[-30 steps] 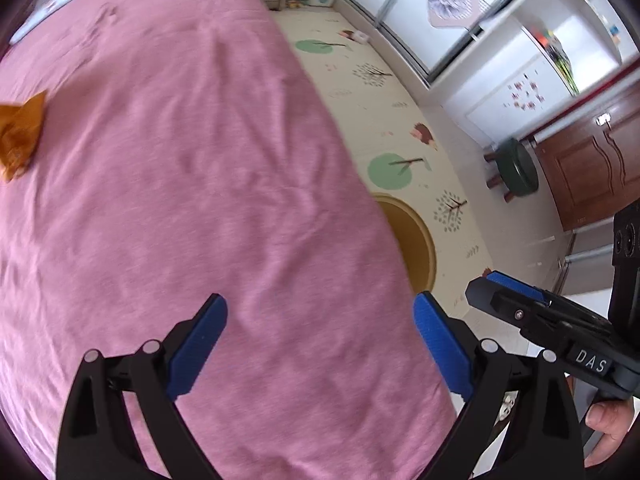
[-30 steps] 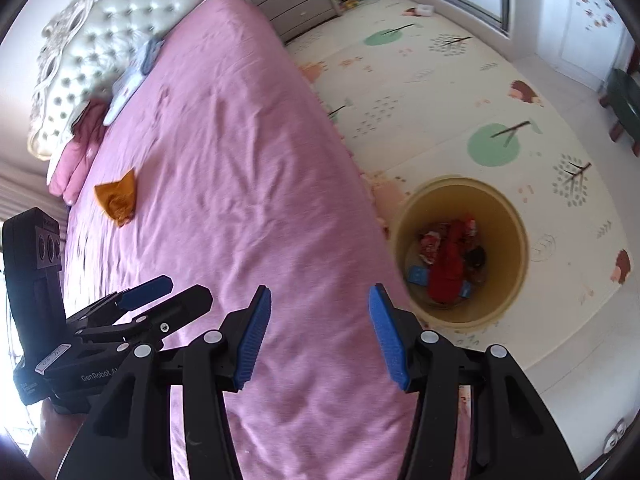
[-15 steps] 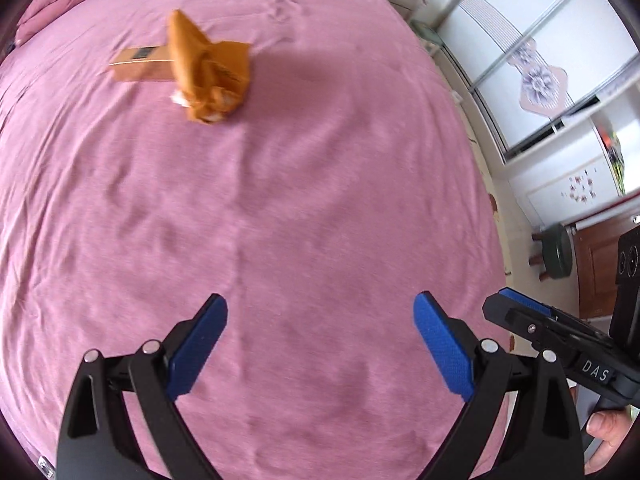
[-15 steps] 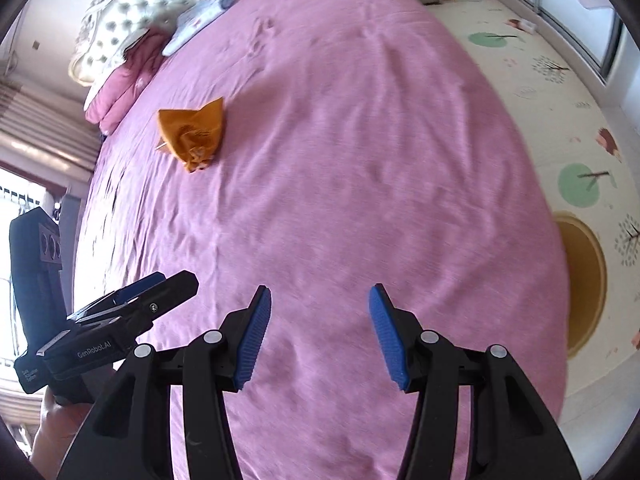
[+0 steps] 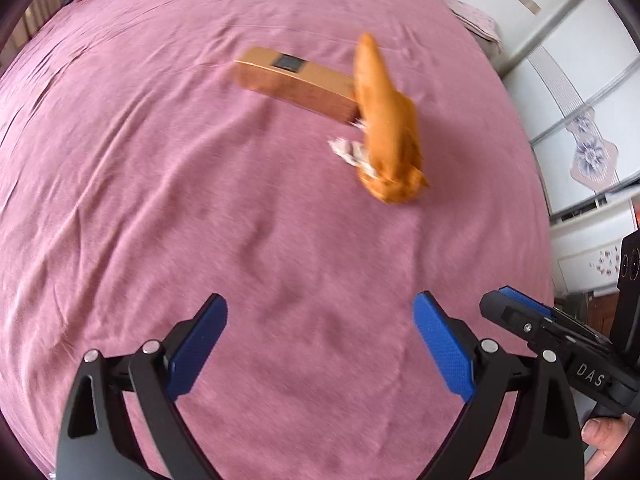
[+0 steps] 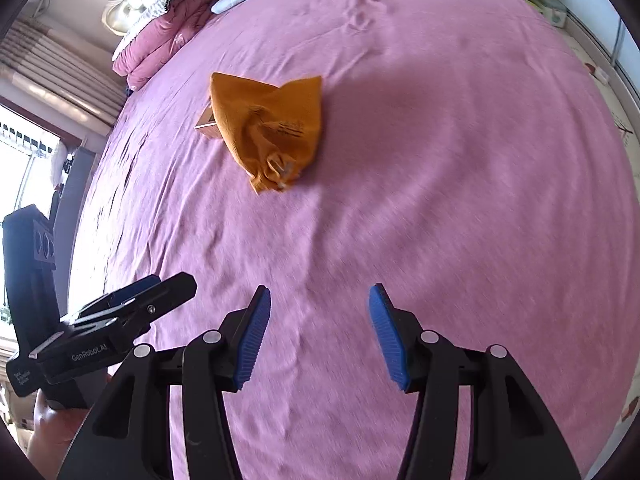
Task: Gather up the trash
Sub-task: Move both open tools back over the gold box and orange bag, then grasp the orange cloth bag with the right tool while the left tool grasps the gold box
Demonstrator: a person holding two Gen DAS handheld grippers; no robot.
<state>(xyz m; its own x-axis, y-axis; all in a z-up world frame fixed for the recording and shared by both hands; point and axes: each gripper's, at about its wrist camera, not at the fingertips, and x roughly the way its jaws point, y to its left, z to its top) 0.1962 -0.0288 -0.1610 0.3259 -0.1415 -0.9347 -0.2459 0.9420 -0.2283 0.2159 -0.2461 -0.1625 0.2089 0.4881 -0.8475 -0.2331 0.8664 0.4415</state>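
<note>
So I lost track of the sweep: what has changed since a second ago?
Both views swung off the floor mat and its yellow bin onto the pink bedspread. The crumpled orange paper bag and the tan cardboard box now lie nearer ahead. Unchanged: left gripper and right gripper open, holding nothing.

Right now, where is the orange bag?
The orange bag lies on the pink bed, ahead of both open grippers, in the upper middle of both wrist views. It leans against a tan box behind it.
</note>
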